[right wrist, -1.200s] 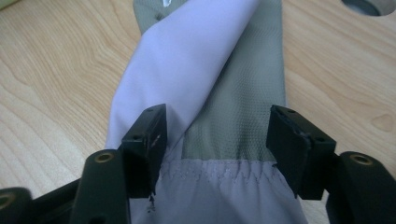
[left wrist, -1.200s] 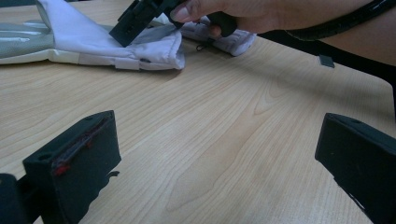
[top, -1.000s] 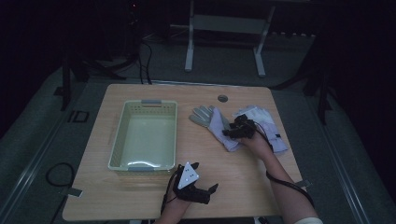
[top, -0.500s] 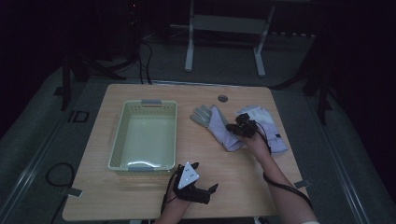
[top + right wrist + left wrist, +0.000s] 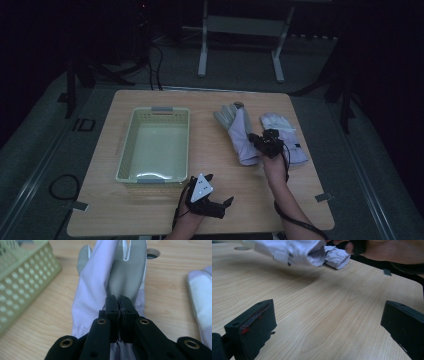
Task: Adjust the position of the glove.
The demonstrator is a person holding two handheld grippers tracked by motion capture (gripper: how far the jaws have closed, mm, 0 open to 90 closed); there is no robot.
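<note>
Right gripper (image 5: 119,305): jaws pressing together, pinching the lavender glove (image 5: 100,280).
Left gripper (image 5: 209,200): jaws spreading wide, resting on the table (image 5: 150,210).

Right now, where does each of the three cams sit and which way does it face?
High view: fixed above the person's side, looking forward and down on the table; both forearms enter from the bottom, left gripper and right gripper visible.
Left gripper view: rides low over the table, between its own wide-apart jaws, facing the gloves and the other hand.
Right gripper view: looks along its own closed jaws pinching the near glove, basket at left.
Shared: all three show the near glove.
</note>
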